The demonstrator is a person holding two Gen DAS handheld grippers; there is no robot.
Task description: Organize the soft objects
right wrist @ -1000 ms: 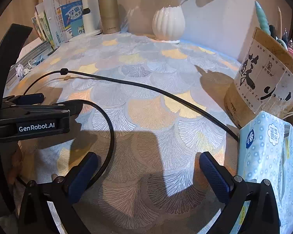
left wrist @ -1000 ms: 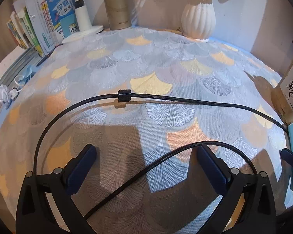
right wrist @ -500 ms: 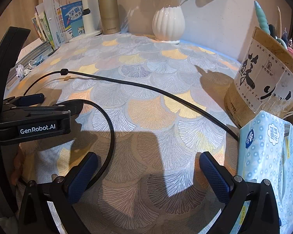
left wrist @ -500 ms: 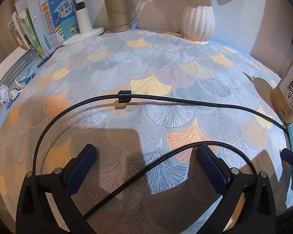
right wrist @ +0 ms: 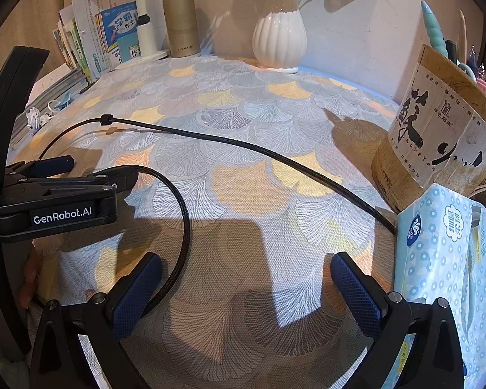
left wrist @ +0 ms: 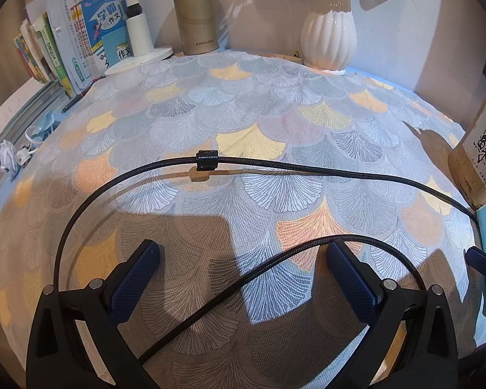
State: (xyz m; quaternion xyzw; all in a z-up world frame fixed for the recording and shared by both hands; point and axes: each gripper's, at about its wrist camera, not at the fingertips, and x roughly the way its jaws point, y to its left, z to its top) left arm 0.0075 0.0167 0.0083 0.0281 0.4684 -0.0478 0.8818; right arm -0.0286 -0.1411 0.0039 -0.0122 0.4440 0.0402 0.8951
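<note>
Two wide-spread fingers of the left tool (left wrist: pixel 243 275) frame the left wrist view, gripping nothing. A black cable (left wrist: pixel 307 167) crosses the tabletop (left wrist: pixel 243 103) ahead of them, loops round on the left and runs back between the fingers, with a small clip (left wrist: pixel 206 160) on its far run. Along the back stand books (left wrist: pixel 81 48), a lamp base (left wrist: pixel 139 60), a gold canister (left wrist: pixel 196 13) and a white vase (left wrist: pixel 329 40). A box (left wrist: pixel 479 159) sits at the right edge.

In the right wrist view, the right tool (right wrist: pixel 246 291) is likewise fully open and empty. The cable (right wrist: pixel 243 144) lies across the cloth, its right end disappearing behind the tissue pack (right wrist: pixel 444 259), which sits just beside the right finger. The cable's near loop curves by the left finger. The left tool (right wrist: pixel 64 175) shows at the left edge, and the box (right wrist: pixel 437 136) of pens stands behind the tissue pack.
</note>
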